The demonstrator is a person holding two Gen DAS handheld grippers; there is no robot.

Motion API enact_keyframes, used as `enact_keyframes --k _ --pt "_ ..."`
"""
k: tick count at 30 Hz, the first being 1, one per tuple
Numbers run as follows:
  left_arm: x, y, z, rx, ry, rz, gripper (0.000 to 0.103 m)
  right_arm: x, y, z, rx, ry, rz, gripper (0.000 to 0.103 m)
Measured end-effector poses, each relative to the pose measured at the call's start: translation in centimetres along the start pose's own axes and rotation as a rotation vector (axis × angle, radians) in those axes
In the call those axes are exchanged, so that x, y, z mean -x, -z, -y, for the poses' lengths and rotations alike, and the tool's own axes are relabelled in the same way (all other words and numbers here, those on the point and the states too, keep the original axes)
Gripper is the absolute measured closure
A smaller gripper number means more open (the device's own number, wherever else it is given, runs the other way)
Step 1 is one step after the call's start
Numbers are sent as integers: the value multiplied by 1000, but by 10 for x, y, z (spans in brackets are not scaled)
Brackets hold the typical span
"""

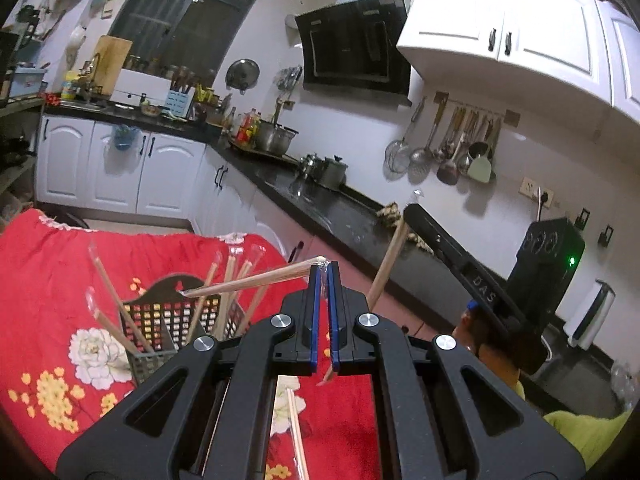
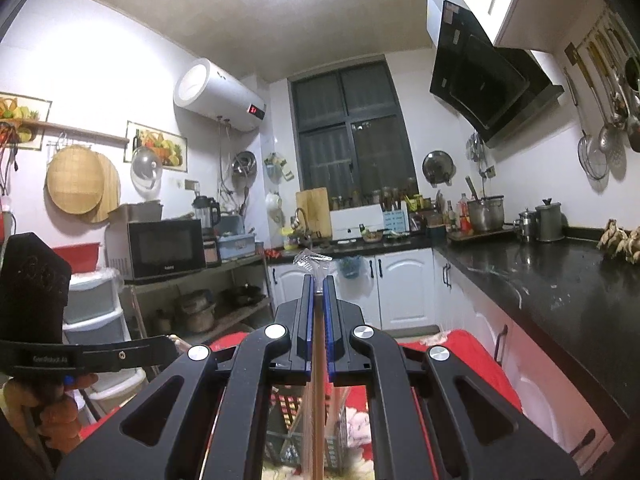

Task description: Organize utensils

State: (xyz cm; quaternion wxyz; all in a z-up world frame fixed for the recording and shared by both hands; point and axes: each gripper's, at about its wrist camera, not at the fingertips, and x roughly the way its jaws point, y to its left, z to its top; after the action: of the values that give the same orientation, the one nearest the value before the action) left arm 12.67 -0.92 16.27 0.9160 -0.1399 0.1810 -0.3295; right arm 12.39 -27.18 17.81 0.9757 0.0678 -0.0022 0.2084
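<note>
Closed on wrapped chopsticks: left gripper (image 1: 325,280), blue pads clamped near the tip on one clear-sleeved pair (image 1: 256,280) that slants out to the left, over the basket. Second wooden stick (image 1: 387,258) seen right of the jaws, rising toward the right gripper (image 1: 452,248); contact there not resolvable in the left wrist view. Right wrist view: right gripper (image 2: 319,280) clenched on a wrapped chopstick (image 2: 316,400) running lengthwise between the pads, crinkled end of the clear sleeve (image 2: 311,260) poking out past the fingertips.

Below and left of the left gripper: dark mesh utensil basket (image 1: 148,320), upright, holding several more wrapped chopsticks (image 1: 224,280) that fan outward. Same basket (image 2: 288,436) partly visible under the right gripper. One further wrapped pair (image 1: 298,436) lying flat on the cloth, under the left gripper body.

Support surface: red floral cloth (image 1: 48,280).

Hand (image 2: 56,412) gripping the handle of the left gripper at lower left of the right wrist view.

Surroundings: black countertop (image 2: 560,280), white cabinets (image 1: 120,168), range hood (image 1: 356,44), hanging ladles and skimmers (image 1: 448,148), microwave (image 2: 160,246).
</note>
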Motion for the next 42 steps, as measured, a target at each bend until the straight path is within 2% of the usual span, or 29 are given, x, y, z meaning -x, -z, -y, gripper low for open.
enact_keyframes --k 10,21,27,32,42 --pt "0 -21 -20 86 24 4 102 -34 -18 -9 18 -34 49 98" --pt "-12 -27 -35 151 69 -66 102 -73 -18 -10 14 -27 85 98" --pt "-33 -23 -55 220 99 -121 102 -99 -8 -9 10 -10 51 98" --pt "-46 -15 -70 265 93 -154 102 -115 4 -10 23 -10 37 98" --pt "-53 -1 -82 301 91 -171 102 -131 32 -10 14 -3 2 98"
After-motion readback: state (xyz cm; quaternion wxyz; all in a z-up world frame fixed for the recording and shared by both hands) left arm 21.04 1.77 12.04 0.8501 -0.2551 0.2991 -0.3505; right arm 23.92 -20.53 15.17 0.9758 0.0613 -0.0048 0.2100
